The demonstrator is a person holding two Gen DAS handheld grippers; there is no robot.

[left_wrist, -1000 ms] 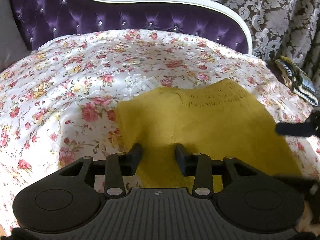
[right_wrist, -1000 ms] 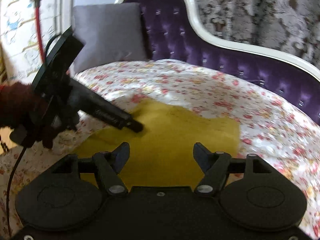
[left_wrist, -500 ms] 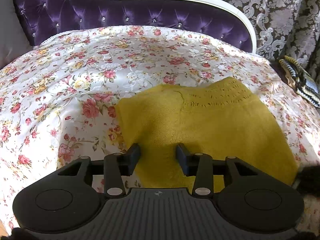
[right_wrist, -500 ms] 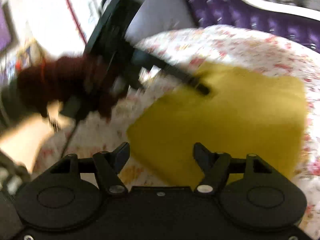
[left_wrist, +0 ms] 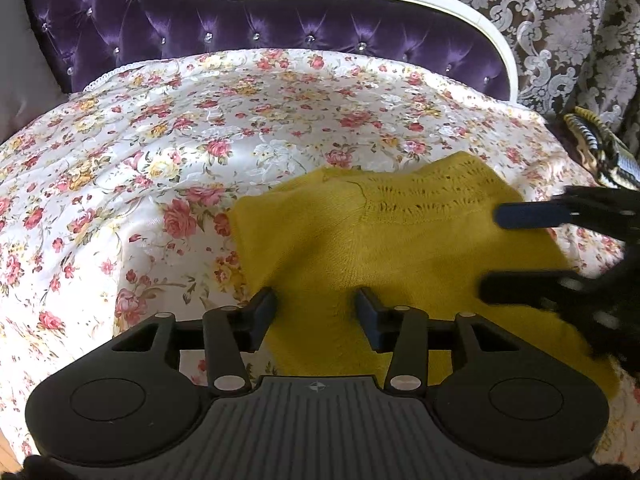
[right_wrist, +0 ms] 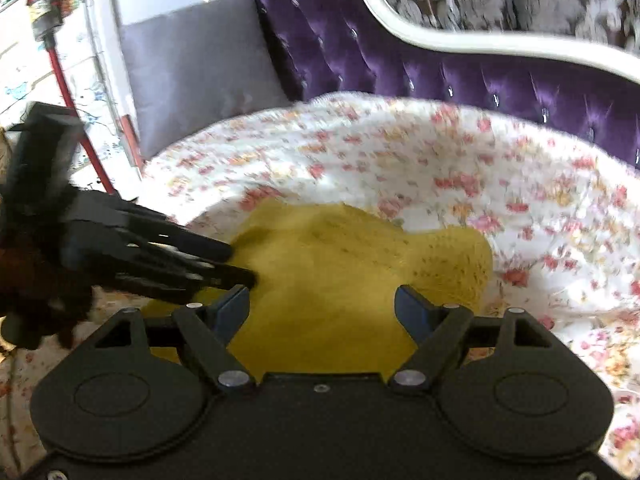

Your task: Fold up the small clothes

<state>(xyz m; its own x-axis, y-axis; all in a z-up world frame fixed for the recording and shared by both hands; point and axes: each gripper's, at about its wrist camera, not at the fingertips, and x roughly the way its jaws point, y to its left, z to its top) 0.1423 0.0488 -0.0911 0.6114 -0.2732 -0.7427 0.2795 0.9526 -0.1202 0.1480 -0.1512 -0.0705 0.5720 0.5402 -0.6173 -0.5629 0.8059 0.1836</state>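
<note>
A folded mustard-yellow knit garment lies flat on the flowered sheet. My left gripper hangs over the garment's near left part. Its jaws are opening, and the fabric lies flat below the gap with nothing pinched. My right gripper reaches in from the right over the garment's right side. In the right wrist view the garment fills the space between and below the right gripper, whose jaws are opening wide and clamp nothing. The left gripper points at the garment's left edge there.
A purple tufted sofa back with a white rim borders the sheet at the rear. A grey cushion leans at the left end. A striped cloth lies off the sheet at the right, before a patterned curtain.
My right gripper swung away to the left and came back over the garment, entering the left wrist view from the right with wider jaws. The left gripper stayed put and its jaws spread slightly.
</note>
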